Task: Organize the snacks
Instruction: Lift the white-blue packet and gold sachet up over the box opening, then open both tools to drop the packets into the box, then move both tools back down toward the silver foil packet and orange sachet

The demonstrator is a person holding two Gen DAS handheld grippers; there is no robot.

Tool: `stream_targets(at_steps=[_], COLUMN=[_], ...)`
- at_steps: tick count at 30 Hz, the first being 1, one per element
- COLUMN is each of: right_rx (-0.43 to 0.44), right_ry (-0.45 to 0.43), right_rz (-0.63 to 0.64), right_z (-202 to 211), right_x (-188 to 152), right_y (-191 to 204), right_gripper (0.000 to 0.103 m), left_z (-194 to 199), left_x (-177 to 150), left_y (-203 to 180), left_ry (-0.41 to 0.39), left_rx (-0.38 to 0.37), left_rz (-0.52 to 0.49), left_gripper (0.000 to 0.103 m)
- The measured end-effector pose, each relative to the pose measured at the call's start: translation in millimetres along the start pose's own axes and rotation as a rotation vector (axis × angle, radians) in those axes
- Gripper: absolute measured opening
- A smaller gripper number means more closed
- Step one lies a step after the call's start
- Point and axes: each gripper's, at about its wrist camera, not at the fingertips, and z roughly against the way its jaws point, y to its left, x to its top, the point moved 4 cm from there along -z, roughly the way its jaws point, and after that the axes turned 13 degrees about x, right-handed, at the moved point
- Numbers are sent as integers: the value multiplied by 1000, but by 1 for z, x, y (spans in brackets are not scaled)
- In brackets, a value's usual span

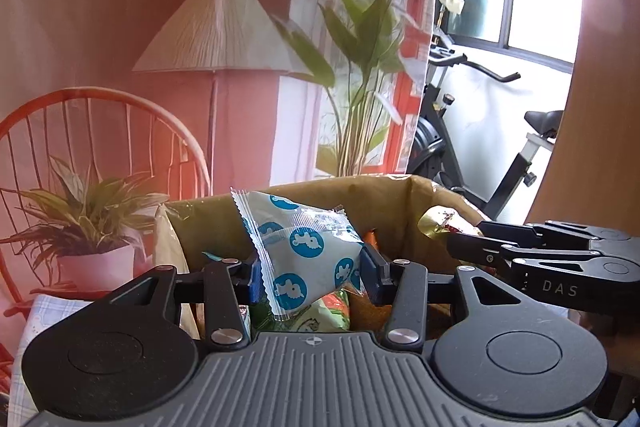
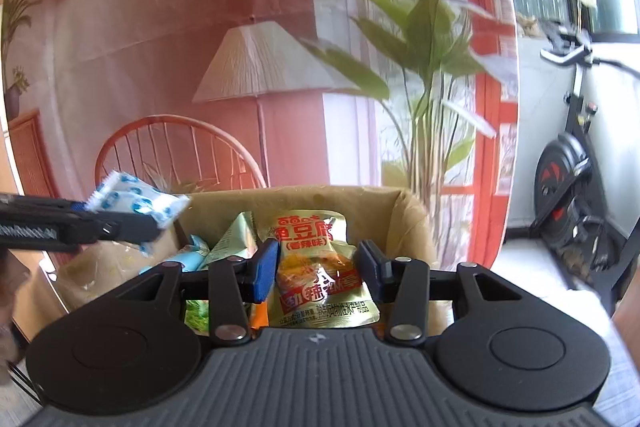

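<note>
The left gripper (image 1: 310,277) has its jaws clamped on a white plastic snack packet with blue round prints (image 1: 304,251), held above the open brown cardboard box (image 1: 312,203). The right gripper (image 2: 318,271) has its jaws clamped on a gold foil snack pouch with red lettering (image 2: 316,267), over the same box (image 2: 408,219), which holds green and blue packets (image 2: 228,243).
</note>
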Motion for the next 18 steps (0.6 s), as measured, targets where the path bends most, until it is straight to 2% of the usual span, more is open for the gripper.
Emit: stream_targets(at_steps=[3,5,7,18], right_rx=[-19,-34,-37,-24], right_ry=[19,28,32,-41], right_rz=[20,37,78,67], right_z=[-8,-10,-9,34], right_x=[-4,-7,-10,-16], right_y=[2,3,6,5], right_gripper=[52,58,58,59], left_z=[-2,0,6,43], left_x=[-2,-2,0,-6], left_y=[-2,-1,0,4], left_ry=[-6,-15,-44,-68], left_rx=[20,35,31,-6], left_rz=[-49,-64,-59,-35], left_gripper=[55,72,79,79])
